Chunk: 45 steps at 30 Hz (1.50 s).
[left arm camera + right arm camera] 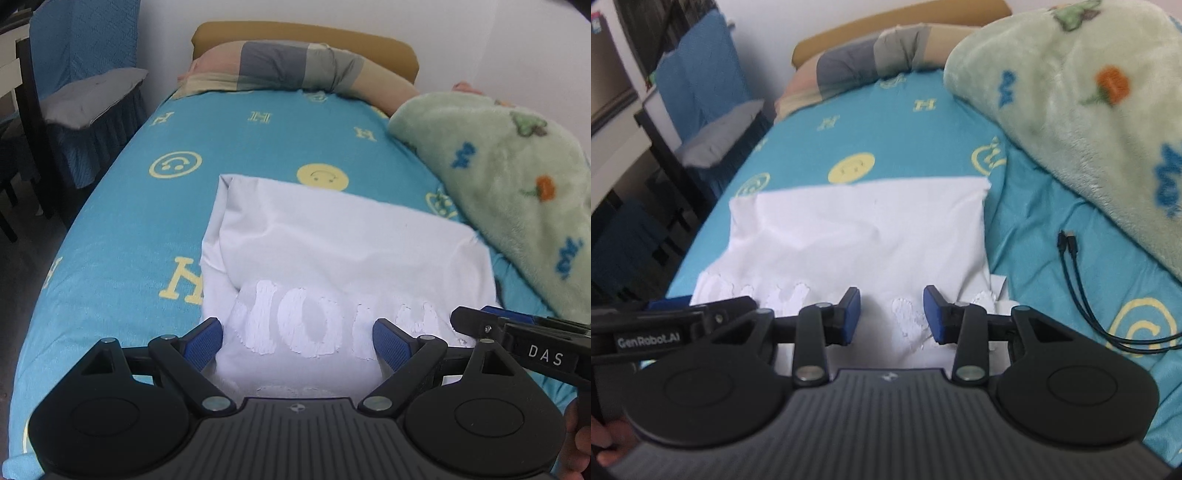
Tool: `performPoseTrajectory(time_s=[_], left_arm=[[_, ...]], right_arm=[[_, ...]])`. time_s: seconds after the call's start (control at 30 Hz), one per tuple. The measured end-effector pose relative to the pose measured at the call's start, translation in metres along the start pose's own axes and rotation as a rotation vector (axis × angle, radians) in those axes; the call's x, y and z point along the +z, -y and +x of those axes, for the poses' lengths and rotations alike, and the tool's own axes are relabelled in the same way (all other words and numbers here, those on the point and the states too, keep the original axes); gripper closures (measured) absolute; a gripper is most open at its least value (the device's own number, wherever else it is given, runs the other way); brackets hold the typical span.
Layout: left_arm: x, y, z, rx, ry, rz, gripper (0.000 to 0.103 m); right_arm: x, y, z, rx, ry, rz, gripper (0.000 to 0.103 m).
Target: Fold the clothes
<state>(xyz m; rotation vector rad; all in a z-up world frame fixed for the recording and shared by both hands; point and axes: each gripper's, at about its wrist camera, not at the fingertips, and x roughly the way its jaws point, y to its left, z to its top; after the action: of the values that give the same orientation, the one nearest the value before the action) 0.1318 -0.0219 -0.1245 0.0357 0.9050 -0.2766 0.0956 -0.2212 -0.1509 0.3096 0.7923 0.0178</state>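
A white T-shirt (332, 251) with raised white lettering lies partly folded into a rectangle on the turquoise bed sheet (122, 221). My left gripper (299, 343) hovers over the shirt's near edge. Its jaws are wide apart and its blue pads (205, 341) hold nothing. In the right wrist view the same shirt (857, 236) spreads ahead of my right gripper (891, 314), which is open about halfway over the lettering near the shirt's right corner, with nothing between its pads. Each gripper shows at the edge of the other's view.
A green fleece blanket (498, 166) is heaped along the bed's right side. A black cable (1071, 266) lies on the sheet beside it. A pillow (295, 66) rests at the headboard. A blue-covered chair (85, 96) stands left of the bed.
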Motion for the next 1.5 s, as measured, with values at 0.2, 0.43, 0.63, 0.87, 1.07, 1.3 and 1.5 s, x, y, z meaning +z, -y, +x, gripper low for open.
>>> performPoseTrajectory(time_s=[0.2,0.43,0.63,0.87,1.07,1.3,1.5], left_arm=[[-0.002,0.001,-0.014,-0.01,0.011,-0.02,0.012],[-0.011,-0.01,-0.059,-0.154,0.03,-0.175,0.006],[-0.025,-0.023,-0.036,-0.264,-0.102,-0.373,0.005],[-0.045,-0.066,0.016,-0.326,-0.213,-0.801,0.011],[-0.047,-0.073,0.019,-0.301,-0.156,-0.858,0.033],[-0.045,-0.069,0.003,-0.31,-0.085,-0.838,0.071],[-0.041,-0.067,-0.008,-0.355,-0.037,-0.842,0.076]], right_arm=[[-0.002,0.005,-0.003,0.01,-0.001,0.033,0.063],[0.005,0.018,-0.024,0.041,0.06,0.164,0.024],[0.006,0.037,-0.047,0.122,0.116,0.349,0.021],[-0.004,0.046,-0.055,0.218,0.1,0.501,0.021],[-0.021,0.05,-0.034,0.406,-0.015,0.691,0.019],[-0.04,0.034,-0.011,0.608,-0.165,0.846,0.019],[-0.054,0.028,0.02,0.639,-0.246,0.964,0.019]])
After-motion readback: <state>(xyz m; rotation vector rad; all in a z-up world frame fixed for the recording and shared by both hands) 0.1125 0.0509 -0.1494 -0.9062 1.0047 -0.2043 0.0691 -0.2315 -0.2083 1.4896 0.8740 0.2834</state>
